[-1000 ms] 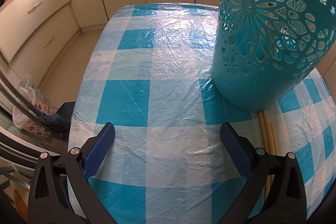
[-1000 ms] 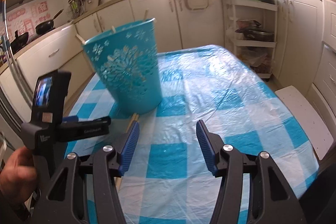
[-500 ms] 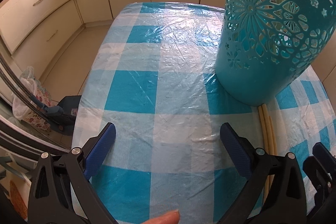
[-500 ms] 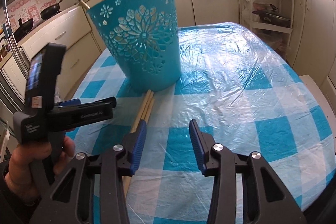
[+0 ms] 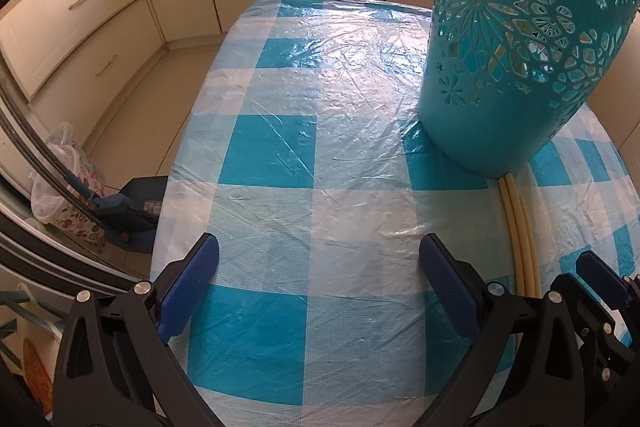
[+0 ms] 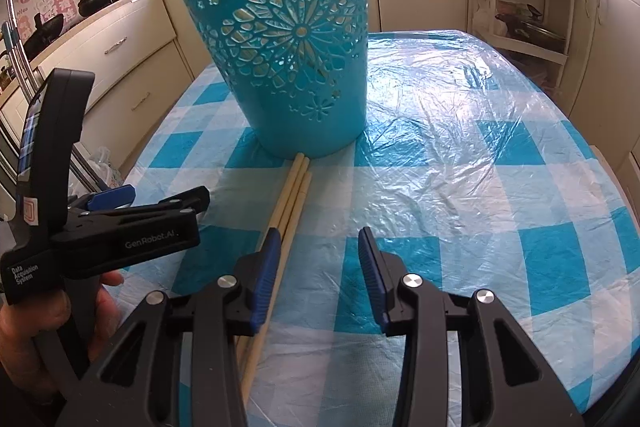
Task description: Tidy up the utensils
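A teal cut-out bucket [image 6: 288,51] stands upright on the checked table; it also shows at the right of the left wrist view [image 5: 516,39]. Pale wooden chopsticks [image 6: 290,199] lie side by side on the cloth, far ends against the bucket's base, also seen in the left wrist view [image 5: 520,227]. My right gripper [image 6: 318,259] is open and empty, low over the table, its left finger [image 6: 266,267] over the chopsticks. My left gripper [image 5: 318,267] is open and empty, left of the chopsticks; in the right wrist view [image 6: 120,227] a hand holds it.
The table [image 6: 500,187] has a blue-and-white checked cloth under clear plastic. Cream kitchen cabinets [image 5: 100,19] run along the left and back. A white shelf rack [image 6: 524,15] stands at the back right. Bags and a blue object [image 5: 128,211] sit on the floor left of the table.
The right gripper has moved forward and down toward the chopsticks and narrowed a little. The left gripper has drawn back slightly from the bucket, and the right gripper's fingers now show at its right edge.
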Tool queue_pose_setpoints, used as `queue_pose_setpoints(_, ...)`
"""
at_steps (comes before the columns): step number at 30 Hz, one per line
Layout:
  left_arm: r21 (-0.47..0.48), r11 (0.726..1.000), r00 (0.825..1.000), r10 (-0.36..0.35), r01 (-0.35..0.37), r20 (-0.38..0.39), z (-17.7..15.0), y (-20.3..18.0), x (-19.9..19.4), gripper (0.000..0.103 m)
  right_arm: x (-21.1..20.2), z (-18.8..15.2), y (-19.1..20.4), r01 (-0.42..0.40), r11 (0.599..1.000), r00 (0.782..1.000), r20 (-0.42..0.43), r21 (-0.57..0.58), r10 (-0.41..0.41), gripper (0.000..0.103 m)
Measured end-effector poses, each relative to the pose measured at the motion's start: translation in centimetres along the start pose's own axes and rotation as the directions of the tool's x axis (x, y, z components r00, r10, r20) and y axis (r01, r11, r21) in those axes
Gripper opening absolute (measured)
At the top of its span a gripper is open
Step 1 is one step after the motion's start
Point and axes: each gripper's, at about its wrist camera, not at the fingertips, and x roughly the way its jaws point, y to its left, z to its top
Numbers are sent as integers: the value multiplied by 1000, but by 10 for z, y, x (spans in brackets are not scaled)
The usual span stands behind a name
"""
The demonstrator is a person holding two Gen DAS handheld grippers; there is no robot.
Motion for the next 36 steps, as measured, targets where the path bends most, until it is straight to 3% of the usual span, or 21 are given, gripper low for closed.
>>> queue_pose_setpoints(31, 10, 1000, 1000, -4, 4, 6, -2, -2, 0, 96, 15, 7, 6, 72, 997, 997, -32, -35, -74, 33)
queue_pose_setpoints(36, 10, 1000, 1000, -4, 4, 7, -2, -2, 0, 96, 9, 10, 0, 1, 1000, 1000, -16, 28, 0, 33)
